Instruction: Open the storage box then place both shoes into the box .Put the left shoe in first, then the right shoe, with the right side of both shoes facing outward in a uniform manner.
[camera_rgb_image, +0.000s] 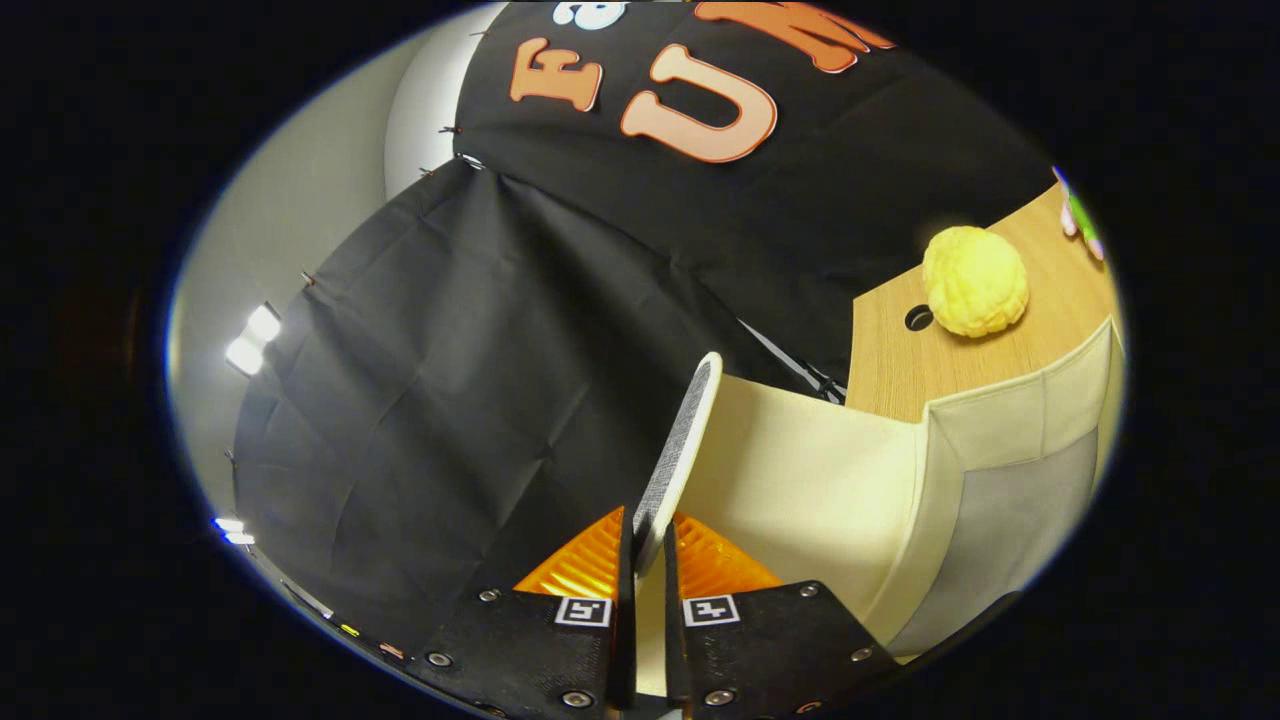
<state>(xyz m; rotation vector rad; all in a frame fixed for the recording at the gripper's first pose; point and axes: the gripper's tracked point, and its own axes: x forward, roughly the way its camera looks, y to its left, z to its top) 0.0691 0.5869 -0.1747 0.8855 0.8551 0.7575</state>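
My gripper is shut on a thin flap of the storage box, with both fingers pressing on its lower end. The flap has a white rim and a grey textured face, and it stands up and away beyond the fingers. To the right of the flap spreads the cream fabric storage box. A cream-bordered side of the box with a grey panel lies further right. The view is tilted steeply.
Beyond the box is a wooden table with a round hole. A yellow bumpy ball-like object rests beside the hole. A small colourful item sits at the table's far end. Black cloth walls the booth behind.
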